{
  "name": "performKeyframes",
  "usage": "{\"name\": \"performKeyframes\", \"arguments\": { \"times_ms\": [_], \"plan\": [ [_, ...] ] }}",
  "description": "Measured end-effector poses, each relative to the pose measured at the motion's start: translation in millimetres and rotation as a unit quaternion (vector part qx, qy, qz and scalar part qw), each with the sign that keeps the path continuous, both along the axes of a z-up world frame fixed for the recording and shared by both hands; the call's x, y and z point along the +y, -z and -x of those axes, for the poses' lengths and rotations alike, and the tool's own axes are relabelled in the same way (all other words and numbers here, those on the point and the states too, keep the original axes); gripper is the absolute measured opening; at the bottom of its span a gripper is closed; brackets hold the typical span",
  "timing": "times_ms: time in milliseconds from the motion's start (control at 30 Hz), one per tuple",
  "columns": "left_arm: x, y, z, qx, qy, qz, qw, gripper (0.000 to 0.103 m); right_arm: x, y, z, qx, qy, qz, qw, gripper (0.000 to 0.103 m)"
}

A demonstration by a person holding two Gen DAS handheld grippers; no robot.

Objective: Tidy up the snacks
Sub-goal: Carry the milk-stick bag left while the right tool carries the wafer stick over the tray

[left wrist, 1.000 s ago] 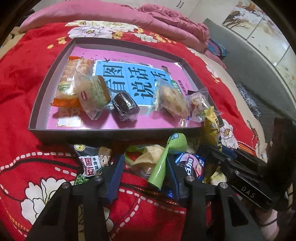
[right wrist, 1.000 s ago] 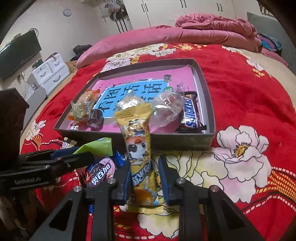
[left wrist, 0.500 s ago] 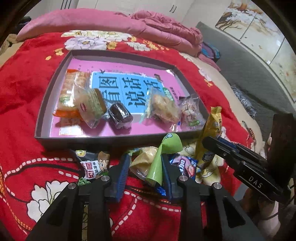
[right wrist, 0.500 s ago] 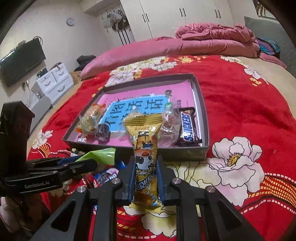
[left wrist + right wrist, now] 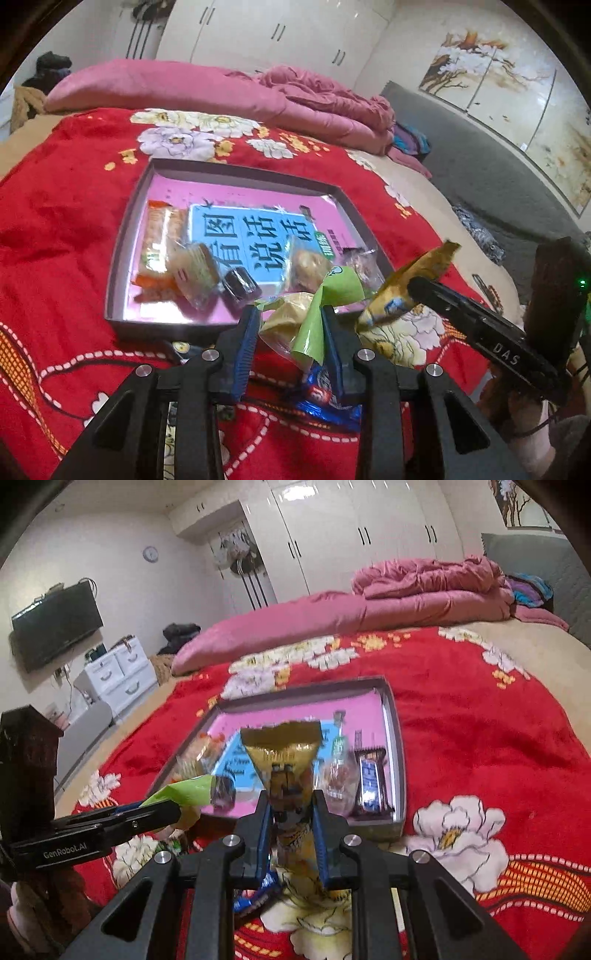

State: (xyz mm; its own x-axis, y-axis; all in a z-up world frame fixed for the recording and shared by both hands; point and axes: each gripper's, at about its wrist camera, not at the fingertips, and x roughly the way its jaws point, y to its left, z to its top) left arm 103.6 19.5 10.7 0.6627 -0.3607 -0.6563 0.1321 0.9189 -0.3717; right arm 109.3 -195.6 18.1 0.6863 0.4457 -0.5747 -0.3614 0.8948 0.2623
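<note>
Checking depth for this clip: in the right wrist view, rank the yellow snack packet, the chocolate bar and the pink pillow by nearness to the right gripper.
1. Yellow snack packet, clamped in the right gripper.
2. Chocolate bar, in the tray's right side.
3. Pink pillow, far across the bed.

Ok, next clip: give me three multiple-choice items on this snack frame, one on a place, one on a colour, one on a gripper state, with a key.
1. Where does the chocolate bar lie?
A. in the tray, along its right wall
B. on the red blanket
C. in the left gripper

2. What colour is the packet in the left gripper?
A. purple
B. green
C. white

3. How does the right gripper stand?
A. wide open, nothing between its fingers
B. shut on the yellow packet
C. shut on the chocolate bar

Key: 1 A, in the right wrist view the bar sits inside the tray against its right wall. 2 B, the green packet stands between the left fingers. 3 B, the fingers pinch the yellow packet, which sticks up ahead of them.
</note>
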Motion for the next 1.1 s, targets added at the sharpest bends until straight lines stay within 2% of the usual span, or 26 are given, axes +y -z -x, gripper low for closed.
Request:
{"name": "performKeyframes", "arguments": {
  "times_ms": [400, 867, 1100],
  "plan": [
    [2, 2, -19, -0.008, -0.025, -0.017, 0.9995, 0.035, 5, -9, -24, -0.023, 0.010, -0.024, 0.999, 0.021],
    [-21, 15, -43, -0.002, -0.012, -0.063, 0.9979, 0.035, 4, -3, -45, -0.010, 0.016, -0.056, 0.998, 0.021],
    [-32, 17, -44, -0.007, 0.001, -0.086, 0.9963, 0.035, 11, 5, -58, 0.001, 0.006, -0.055, 0.998, 0.021]
  ]
}}
